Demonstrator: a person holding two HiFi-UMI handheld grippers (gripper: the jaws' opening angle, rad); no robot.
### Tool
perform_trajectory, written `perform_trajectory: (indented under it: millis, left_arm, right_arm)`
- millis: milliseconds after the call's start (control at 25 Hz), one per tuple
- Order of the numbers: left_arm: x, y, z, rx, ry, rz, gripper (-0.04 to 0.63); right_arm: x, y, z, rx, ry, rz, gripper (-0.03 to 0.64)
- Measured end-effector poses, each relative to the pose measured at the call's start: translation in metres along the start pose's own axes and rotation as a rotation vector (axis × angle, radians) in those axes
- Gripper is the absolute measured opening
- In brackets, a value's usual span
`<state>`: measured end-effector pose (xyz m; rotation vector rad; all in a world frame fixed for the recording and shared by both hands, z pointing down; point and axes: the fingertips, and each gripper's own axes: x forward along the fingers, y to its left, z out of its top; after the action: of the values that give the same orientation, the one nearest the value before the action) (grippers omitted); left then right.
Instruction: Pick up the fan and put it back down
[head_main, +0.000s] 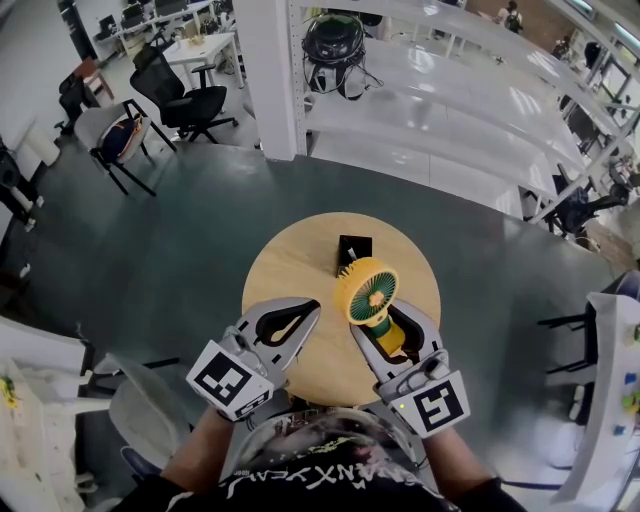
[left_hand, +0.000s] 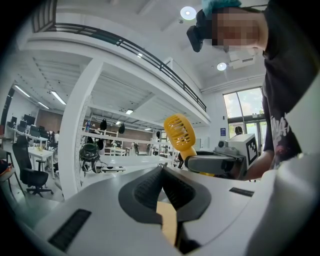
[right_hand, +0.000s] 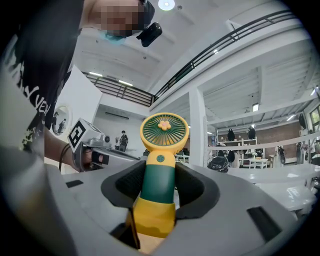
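Gripping the fan (head_main: 367, 290) by its green handle (right_hand: 159, 181) in the right gripper (head_main: 388, 328) over the round table (head_main: 290, 275), with left gripper (left_hand: 162, 174) closed and empty alongside; may topple if set down tilted or released early.

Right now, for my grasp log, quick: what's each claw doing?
Left claw: closed, holding nothing.
Right claw: closed on the fan, gripping its green handle.
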<state>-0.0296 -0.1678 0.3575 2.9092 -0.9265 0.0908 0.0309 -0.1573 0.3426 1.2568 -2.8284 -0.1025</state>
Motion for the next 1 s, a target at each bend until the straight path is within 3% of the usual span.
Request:
perform_trajectory:
  millis: [480, 640, 880, 1000]
  left_arm:
    - [0.000, -0.001, -0.001, -0.002, 0.001, -0.001, 0.017]
    - [0.000, 0.000, -0.002, -0.003, 0.003, 0.001, 0.017]
    - [0.001, -0.001, -0.004, -0.007, 0.007, 0.003, 0.017]
    - [0.003, -0.003, -0.005, -0.009, 0.009, 0.001, 0.017]
  right_arm:
    - [-0.001, -0.001, -0.013, -0.003, 0.055, 0.015, 0.184]
    - [0.002, -0.002, -0.011, -0.007, 0.029, 0.002, 0.184]
    - [0.002, -0.005, -0.032, -0.003, 0.096, 0.010, 0.184]
    - [0.004, -0.011, -0.065, 0.027, 0.173, 0.003, 0.184]
